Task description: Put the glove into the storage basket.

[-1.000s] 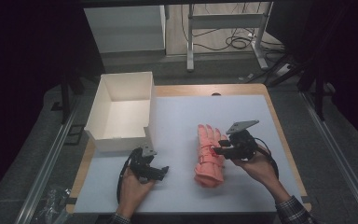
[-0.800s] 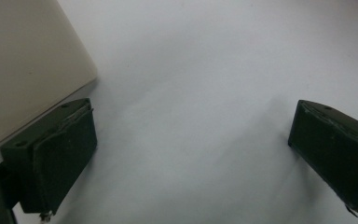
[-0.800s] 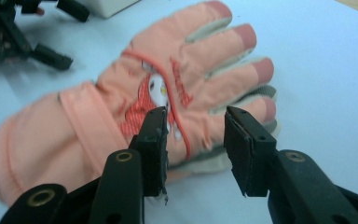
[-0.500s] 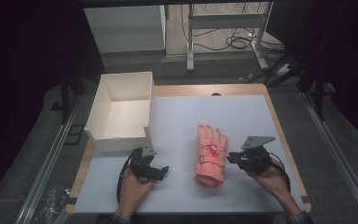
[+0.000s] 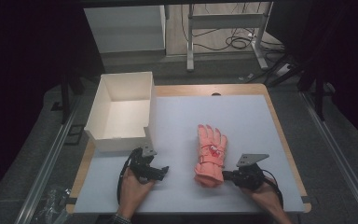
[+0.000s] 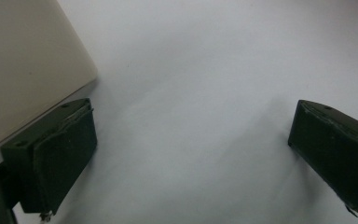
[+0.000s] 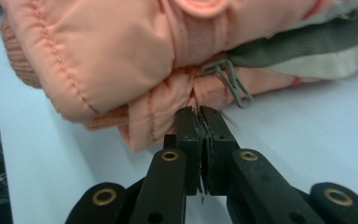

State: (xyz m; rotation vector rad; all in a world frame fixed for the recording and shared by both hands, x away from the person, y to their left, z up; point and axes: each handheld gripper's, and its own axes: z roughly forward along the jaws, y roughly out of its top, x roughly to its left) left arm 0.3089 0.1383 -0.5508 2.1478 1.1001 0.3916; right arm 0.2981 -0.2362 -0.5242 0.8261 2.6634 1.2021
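Note:
A salmon-pink padded glove (image 5: pixel 209 154) lies flat on the white mat, fingers pointing away from me. In the right gripper view its cuff end (image 7: pixel 121 60) and a grey clip are close ahead. My right gripper (image 5: pixel 227 176) rests low at the glove's near right side, by the cuff. Its jaws have just been closing and now stand shut (image 7: pixel 199 111), tips against the cuff's edge, with no fabric visibly between them. My left gripper (image 5: pixel 161 171) is held to the left on the mat, open (image 6: pixel 191 140) and holding nothing.
An open white cardboard box (image 5: pixel 121 137) stands at the mat's left, its wall (image 6: pixel 23 60) just beside my left gripper. The white mat (image 5: pixel 242 116) covers a wooden table; metal rails run along both sides, and the near edge is close behind my hands.
My right gripper has come down and toward the near edge, from beside the glove's middle to its cuff, and its jaws have closed. The left hand and the glove have not moved.

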